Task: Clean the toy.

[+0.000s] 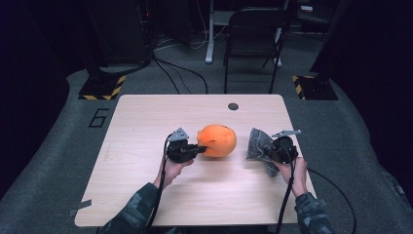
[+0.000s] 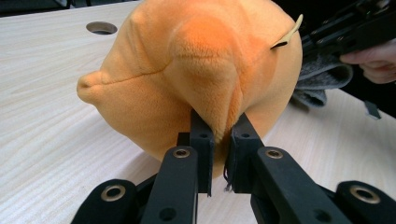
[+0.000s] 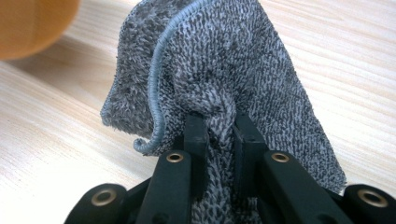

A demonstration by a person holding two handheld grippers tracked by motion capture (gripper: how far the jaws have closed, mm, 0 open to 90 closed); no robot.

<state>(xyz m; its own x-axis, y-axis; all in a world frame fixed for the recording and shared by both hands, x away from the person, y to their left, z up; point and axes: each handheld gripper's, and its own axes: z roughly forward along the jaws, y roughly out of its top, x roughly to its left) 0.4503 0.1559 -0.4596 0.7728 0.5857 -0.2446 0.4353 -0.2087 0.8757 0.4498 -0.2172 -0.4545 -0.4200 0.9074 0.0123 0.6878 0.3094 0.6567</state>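
Desk [image 1: 146, 195]: pale wood-grain top, round cable hole [image 1: 233, 106] near the far edge, right of centre.

Orange plush toy [image 1: 217, 140]: round, soft, largest item on the desk. Sits about mid-desk, slightly right of centre and nearer the far edge than the near one. In the left gripper view it shows a stitched seam, a small nub on one side and a pale tag [image 2: 287, 36] sticking out near the top.

Grey cloth [image 1: 256, 144]: speckled terry with a blue-grey stitched hem [image 3: 161, 84], bunched and standing up off the desk near the right edge, just beside the plush toy but apart from it.

Left gripper [image 1: 197, 150]: held level at the toy's left side, jaws pinched nearly together on a fold of the orange plush. Fabric squeezed between the pads [image 2: 203, 140].

Right gripper [image 1: 268, 152]: close to the desk's right edge, jaws closed tight on a gathered fold of the grey cloth, which fans out above the fingertips [image 3: 196, 133].

Hands: one behind each gripper, camouflage-pattern sleeves [image 1: 136, 209] coming in from the near edge.
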